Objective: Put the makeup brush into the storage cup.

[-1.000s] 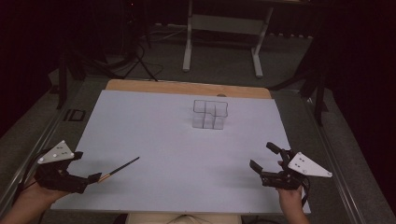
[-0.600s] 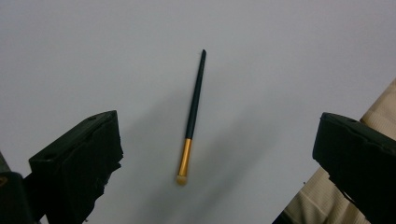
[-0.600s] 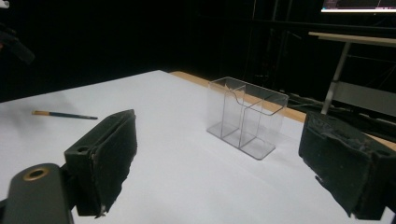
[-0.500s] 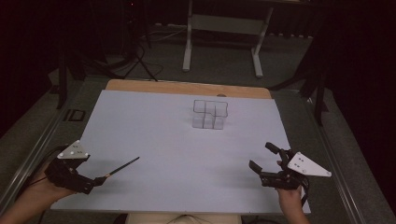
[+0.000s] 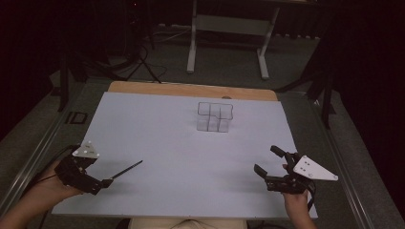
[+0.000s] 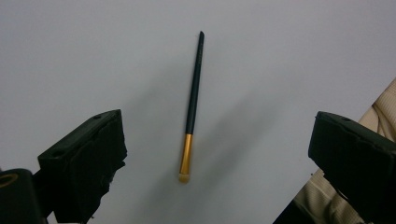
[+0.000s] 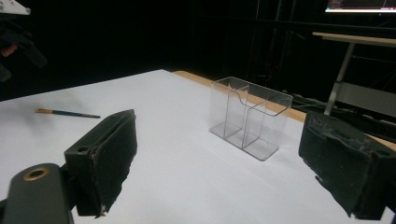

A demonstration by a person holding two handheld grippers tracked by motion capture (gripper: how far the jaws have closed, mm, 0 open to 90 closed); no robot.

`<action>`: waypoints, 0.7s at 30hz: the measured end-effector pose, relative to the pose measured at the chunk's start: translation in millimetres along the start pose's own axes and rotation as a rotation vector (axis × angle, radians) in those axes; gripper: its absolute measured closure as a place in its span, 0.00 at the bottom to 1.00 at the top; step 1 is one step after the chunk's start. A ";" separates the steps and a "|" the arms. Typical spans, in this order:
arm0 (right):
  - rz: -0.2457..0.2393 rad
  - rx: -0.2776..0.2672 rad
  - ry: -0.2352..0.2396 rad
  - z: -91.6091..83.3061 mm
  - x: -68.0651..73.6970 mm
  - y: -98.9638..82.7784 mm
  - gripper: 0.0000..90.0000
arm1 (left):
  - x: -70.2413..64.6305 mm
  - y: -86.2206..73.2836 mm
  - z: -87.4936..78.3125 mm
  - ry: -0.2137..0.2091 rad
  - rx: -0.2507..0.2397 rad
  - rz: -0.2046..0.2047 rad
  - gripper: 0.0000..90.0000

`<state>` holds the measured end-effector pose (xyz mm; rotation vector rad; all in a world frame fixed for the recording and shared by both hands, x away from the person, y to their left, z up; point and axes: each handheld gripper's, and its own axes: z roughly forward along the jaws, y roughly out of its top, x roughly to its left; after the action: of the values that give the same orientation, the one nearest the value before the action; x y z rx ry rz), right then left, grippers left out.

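Observation:
A thin make-up brush (image 5: 125, 169) with a dark handle and a gold ferrule lies flat on the white table top near the front left. My left gripper (image 5: 99, 181) hovers over its near end, open. In the left gripper view the brush (image 6: 192, 107) lies lengthwise between the wide-apart jaws of the left gripper (image 6: 217, 135), touching neither. A clear plastic organiser (image 5: 215, 117) with several compartments stands empty toward the back centre. My right gripper (image 5: 266, 160) is held open and empty at the front right. In the right gripper view the right gripper (image 7: 219, 154) faces the organiser (image 7: 250, 116), with the brush (image 7: 67, 113) far to its left.
The white sheet (image 5: 172, 143) covers the table, with a wooden strip (image 5: 191, 89) bare at its far edge. A grey metal stand (image 5: 229, 28) is on the floor beyond the table. Dark floor and cables surround it. A trouser leg (image 6: 373, 116) borders the front edge.
My left gripper has moved right and slightly forward from the table's left edge, coming over the brush's near end. The brush, the organiser and the right gripper have stayed put.

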<state>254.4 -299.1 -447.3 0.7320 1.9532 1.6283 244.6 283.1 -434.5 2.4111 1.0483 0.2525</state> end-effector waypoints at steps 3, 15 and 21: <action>-0.001 0.001 -0.001 0.1 -0.2 -0.1 0.13 | 1.1 4.7 5.9 -0.016 0.038 0.022 0.08; -0.003 0.003 0.001 0.2 0.0 -0.1 0.13 | 0.0 15.7 19.1 -0.053 0.119 0.084 0.24; -0.003 0.006 0.001 0.4 0.1 -0.2 0.13 | 5.2 16.1 25.6 -0.049 0.159 0.052 0.31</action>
<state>254.6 -298.7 -447.6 0.7308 1.9596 1.6222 267.4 268.0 -448.4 2.5747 1.0198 0.1320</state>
